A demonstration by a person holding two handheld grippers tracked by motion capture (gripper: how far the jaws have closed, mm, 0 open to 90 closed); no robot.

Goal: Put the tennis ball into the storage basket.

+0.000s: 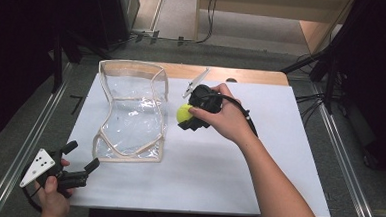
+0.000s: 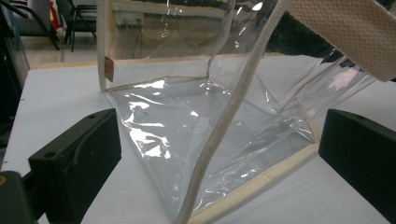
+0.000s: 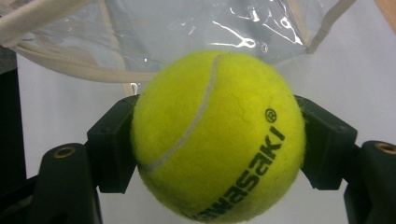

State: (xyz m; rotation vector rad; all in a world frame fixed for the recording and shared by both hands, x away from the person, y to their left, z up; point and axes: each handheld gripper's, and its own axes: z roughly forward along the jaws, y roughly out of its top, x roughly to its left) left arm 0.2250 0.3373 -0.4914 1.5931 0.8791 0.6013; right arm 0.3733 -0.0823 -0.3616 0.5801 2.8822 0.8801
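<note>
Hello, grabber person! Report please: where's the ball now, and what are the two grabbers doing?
Right gripper clamped on tennis ball, beside clear bag. Left gripper open, at bag's near corner. Nothing between ball and bag.

Light: bright on the white table top (image 1: 258, 162), dark surround left and right.
Glare: white glints on the clear bag (image 2: 154, 140).
Shadows: soft, faint.
Focus: tennis ball (image 3: 217, 135) sharp, background soft.
Blur: high view slightly grainy.

floor (image 1: 176, 12): grey carpet | table (image 1: 253, 75): wood, white sheet (image 1: 217, 175) | surroundings dark
</note>
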